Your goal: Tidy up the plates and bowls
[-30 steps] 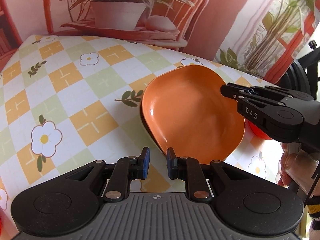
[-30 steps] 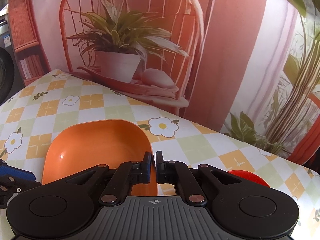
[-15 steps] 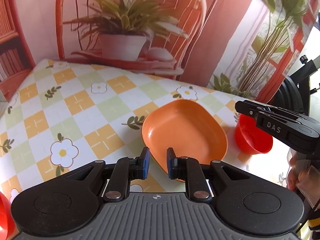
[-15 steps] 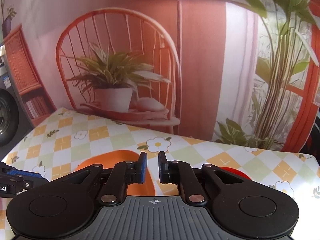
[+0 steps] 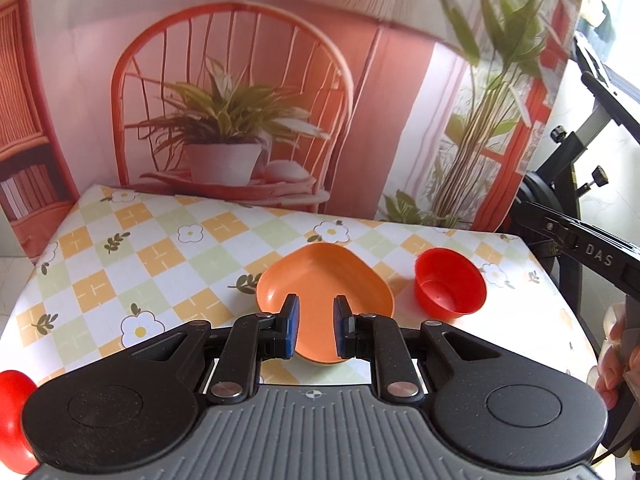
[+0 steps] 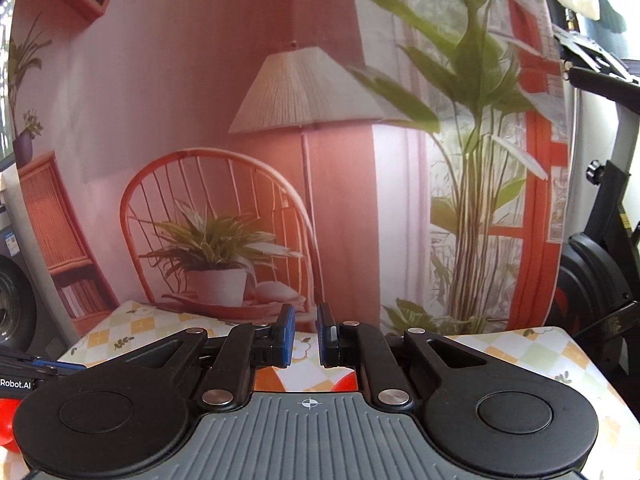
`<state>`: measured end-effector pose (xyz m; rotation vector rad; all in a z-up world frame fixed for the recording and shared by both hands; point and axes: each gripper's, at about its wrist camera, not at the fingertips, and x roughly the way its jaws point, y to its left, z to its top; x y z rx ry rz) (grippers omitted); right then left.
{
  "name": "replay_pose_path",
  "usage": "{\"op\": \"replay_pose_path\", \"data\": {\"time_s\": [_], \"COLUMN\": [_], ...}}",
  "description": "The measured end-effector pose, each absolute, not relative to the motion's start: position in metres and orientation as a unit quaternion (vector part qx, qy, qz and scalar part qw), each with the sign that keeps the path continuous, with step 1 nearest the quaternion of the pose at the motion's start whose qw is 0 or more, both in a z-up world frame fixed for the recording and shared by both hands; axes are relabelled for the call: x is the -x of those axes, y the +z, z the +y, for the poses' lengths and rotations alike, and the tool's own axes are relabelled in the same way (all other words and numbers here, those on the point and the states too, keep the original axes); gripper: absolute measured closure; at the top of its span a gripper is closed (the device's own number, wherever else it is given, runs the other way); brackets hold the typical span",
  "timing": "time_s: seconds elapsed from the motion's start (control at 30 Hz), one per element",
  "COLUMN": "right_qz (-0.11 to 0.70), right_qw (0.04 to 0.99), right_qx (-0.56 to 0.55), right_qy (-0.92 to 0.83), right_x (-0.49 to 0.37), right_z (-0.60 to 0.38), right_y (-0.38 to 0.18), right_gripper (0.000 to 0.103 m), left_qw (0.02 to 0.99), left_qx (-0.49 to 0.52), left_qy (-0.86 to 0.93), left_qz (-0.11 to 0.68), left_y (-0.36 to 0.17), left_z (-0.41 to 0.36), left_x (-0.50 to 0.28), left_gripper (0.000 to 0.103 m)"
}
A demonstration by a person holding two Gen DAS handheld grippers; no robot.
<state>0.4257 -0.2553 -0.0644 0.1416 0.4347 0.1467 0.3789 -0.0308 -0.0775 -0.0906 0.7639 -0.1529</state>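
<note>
Both grippers above the worktop (image 5: 168,256), holding nothing

The left gripper (image 5: 315,330) has its jaws spread, empty, over the orange plate (image 5: 320,280); a red bowl (image 5: 450,286) stands just beside the plate at 3 o'clock. The right gripper (image 6: 306,336) has its jaws slightly parted, its body hiding most of the dishes. A red object (image 5: 12,408) at 8 o'clock is cut off, unidentifiable

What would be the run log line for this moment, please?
left gripper: open, empty | right gripper: open, empty | orange plate: on table | red bowl: beside plate, apart
</note>
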Motion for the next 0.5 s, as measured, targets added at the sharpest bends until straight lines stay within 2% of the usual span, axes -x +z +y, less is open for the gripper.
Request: {"op": "replay_pose_path", "data": {"time_s": [0.2, 0.33, 0.43, 0.5], "right_qz": [0.199, 0.204, 0.212, 0.217], "right_qw": [0.976, 0.975, 0.973, 0.972], "right_qx": [-0.076, -0.09, -0.091, -0.092], "right_qy": [0.039, 0.014, -0.008, -0.021], "right_x": [-0.379, -0.349, -0.329, -0.315], "right_z": [-0.276, -0.294, -0.308, -0.32], "right_y": [-0.053, -0.058, -0.067, -0.075], "right_gripper": [0.092, 0.088, 0.087, 0.087], "left_qw": [0.933, 0.936, 0.936, 0.936], "left_qx": [0.031, 0.015, 0.003, -0.003], "left_qy": [-0.09, -0.105, -0.119, -0.131], "left_qz": [0.348, 0.335, 0.331, 0.327], "left_y": [-0.062, -0.061, -0.064, -0.068], "left_z": [-0.046, -0.063, -0.079, -0.092], "left_x": [-0.355, -0.341, -0.332, -0.327], "left_gripper": [0.084, 0.083, 0.078, 0.071]}}
